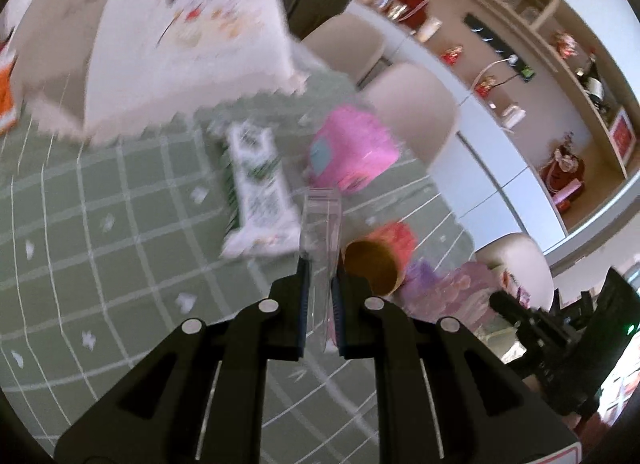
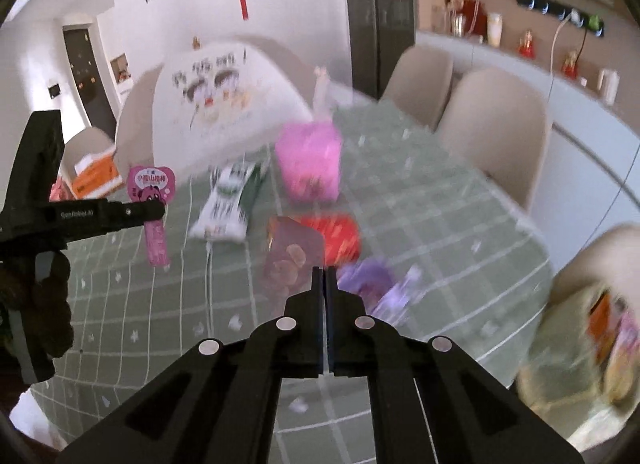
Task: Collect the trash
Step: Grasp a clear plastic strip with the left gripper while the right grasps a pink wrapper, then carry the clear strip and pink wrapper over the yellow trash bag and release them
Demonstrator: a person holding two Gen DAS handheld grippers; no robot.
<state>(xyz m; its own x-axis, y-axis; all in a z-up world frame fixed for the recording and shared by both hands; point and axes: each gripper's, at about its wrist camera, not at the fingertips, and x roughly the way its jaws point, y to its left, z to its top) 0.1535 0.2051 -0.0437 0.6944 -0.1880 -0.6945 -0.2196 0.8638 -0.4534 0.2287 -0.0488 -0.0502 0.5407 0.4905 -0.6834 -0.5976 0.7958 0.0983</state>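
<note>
My left gripper [image 1: 320, 260] is shut on a pink candy wrapper [image 1: 322, 224], seen edge-on above the green checked tablecloth [image 1: 120, 224]; in the right wrist view the same gripper [image 2: 158, 210] holds that pink wrapper [image 2: 152, 200] in the air at the left. My right gripper [image 2: 324, 270] is shut on a clear plastic wrapper [image 2: 294, 256] with brownish print, held above the table. On the cloth lie a white-and-green packet [image 2: 228, 204], a pink box [image 2: 310, 160], a red paper cup [image 2: 332, 236] on its side and a purple wrapper [image 2: 372, 284].
A white printed bag [image 2: 224, 104] stands at the table's far side. Beige chairs [image 2: 492, 132] line the right edge. An orange box [image 2: 96, 174] sits on a chair at the left. A shelf with ornaments [image 1: 520, 44] is beyond.
</note>
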